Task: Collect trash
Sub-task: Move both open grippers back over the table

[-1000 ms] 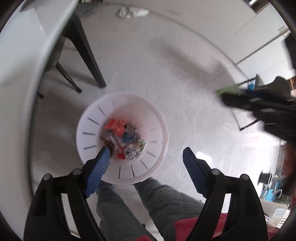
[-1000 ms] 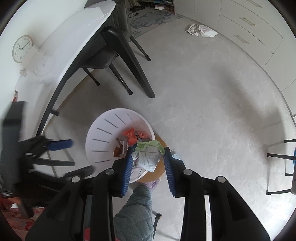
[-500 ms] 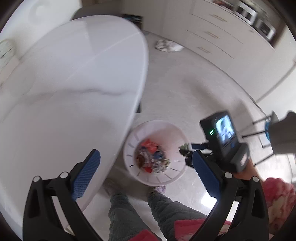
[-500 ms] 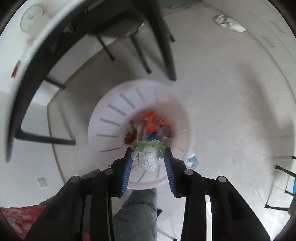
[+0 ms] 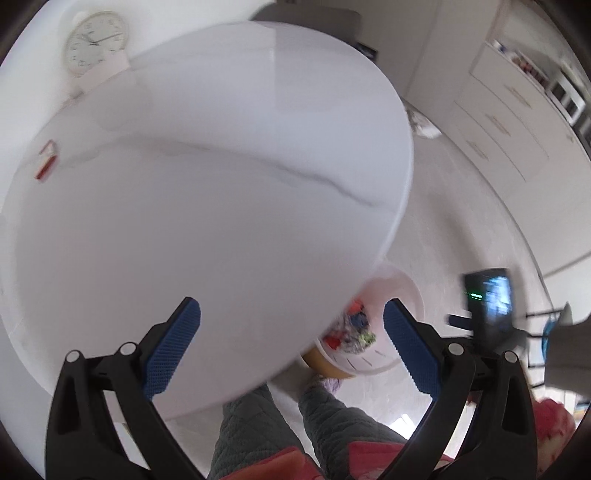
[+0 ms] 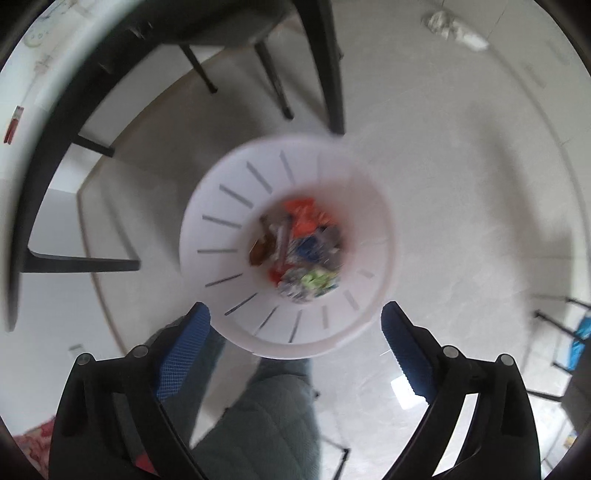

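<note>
Your left gripper (image 5: 291,354) hung with its blue ribbed pads spread wide and nothing between them, over the near part of the round white marble-look tabletop (image 5: 207,192). At that table's far left edge lay a small red and white packet (image 5: 46,162), and beyond it a round white wall clock (image 5: 96,40) showed against the wall. To the right of the tabletop's rim, partly hidden beneath it, stood the white slotted plastic waste bin (image 5: 402,291) on the pale floor, with your grey quilted trouser legs (image 5: 258,424) just near of it. Farther right the camera screen on your other tool (image 5: 489,299) showed as a blurred dark block.

Your right gripper (image 6: 295,347) pointed down at the bin, and its jaws had just been opening; they stood wide apart with nothing between them. The crumpled green and silver wrapper (image 6: 314,282) lay inside the bin at the near side of the heap, touching the orange, blue and brown scraps (image 6: 299,236) already there. Black chair and table legs (image 6: 325,66) stood on the far side of the bin. At the far right, well apart from the bin, a crumpled white piece of litter (image 6: 454,26) lay on the floor near the pale cabinets.
</note>
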Motion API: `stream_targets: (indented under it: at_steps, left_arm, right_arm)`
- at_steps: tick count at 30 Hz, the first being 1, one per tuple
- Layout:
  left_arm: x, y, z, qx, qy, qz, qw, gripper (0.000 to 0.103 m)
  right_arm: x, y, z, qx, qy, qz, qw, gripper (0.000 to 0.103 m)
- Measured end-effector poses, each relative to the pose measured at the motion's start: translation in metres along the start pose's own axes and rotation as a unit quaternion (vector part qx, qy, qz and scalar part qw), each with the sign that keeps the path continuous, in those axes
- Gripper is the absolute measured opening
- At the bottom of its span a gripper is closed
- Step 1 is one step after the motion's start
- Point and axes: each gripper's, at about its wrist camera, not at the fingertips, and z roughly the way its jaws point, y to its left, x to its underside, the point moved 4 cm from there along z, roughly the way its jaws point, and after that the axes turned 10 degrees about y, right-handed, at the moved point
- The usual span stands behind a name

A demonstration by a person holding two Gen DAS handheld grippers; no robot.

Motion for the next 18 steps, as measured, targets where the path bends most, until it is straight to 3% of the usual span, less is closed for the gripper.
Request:
stream_targets:
  at_steps: [5, 9, 18]
  left_arm:
    - [-0.019, 0.034, -0.034, -0.008, -0.039, -0.026, 0.9989, 0.095]
    - [-0.039, 0.056, -0.073, -0.029, -0.085, -0.029, 0.9955, 0.095]
    - [-0.087, 0.115, -0.175, -0.059, -0.178, -0.066, 0.9801, 0.095]
  right_arm:
    - [-0.02, 0.029, -0.093, -0.015, -0.058, 0.008, 0.998, 0.1]
    - [-0.044, 0.077, -0.181, -0.015, -0.142, -0.032, 0.989, 0.1]
    - [-0.076, 0.166, -0.352, -0.043, -0.313, -0.072, 0.946, 0.1]
